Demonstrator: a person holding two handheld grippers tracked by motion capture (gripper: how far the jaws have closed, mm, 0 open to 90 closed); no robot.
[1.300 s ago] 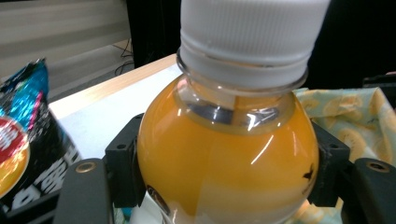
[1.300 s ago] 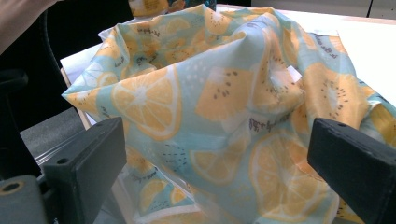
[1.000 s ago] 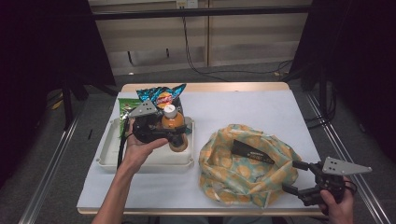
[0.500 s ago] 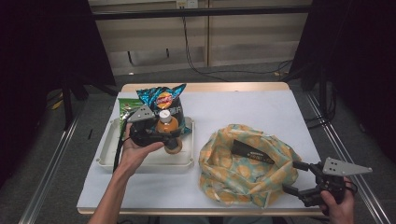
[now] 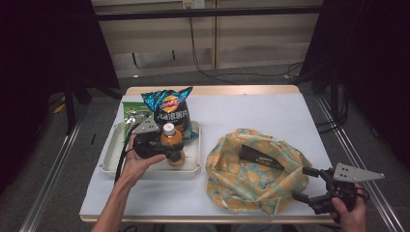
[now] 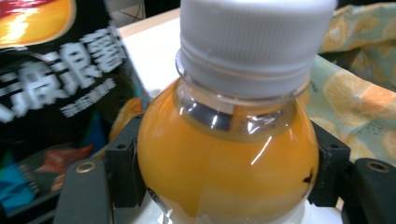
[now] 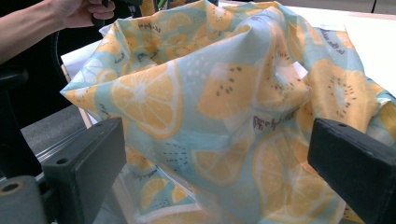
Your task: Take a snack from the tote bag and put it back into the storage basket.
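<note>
**Two grippers at work as juice bottle goes back upright over the tray**

Two hand-held grippers share the worktop (image 5: 251, 116): the left hand-held gripper (image 5: 170, 150) is clamped on the orange juice bottle (image 5: 171, 145), its black jaws pressing either side of the shoulder just below the white cap (image 6: 254, 42). Over the last second the bottle has swung from a tilt to upright and drifted slightly back toward the blue chip bag (image 5: 169, 111), remaining over the white tray (image 5: 109, 152). Whether its base has left the tray cannot be told. That suggests the grasp has settled and the carry to the fruit-print bag (image 5: 256, 176) is about to begin, not yet under way. The left forearm reaches in from the near edge, wrist level, hand wrapped round the tool. The right hand-held gripper (image 5: 309, 186) has not moved; it waits at the bag's near right rim, jaws spread wide with cloth between them, unpinched.
</note>
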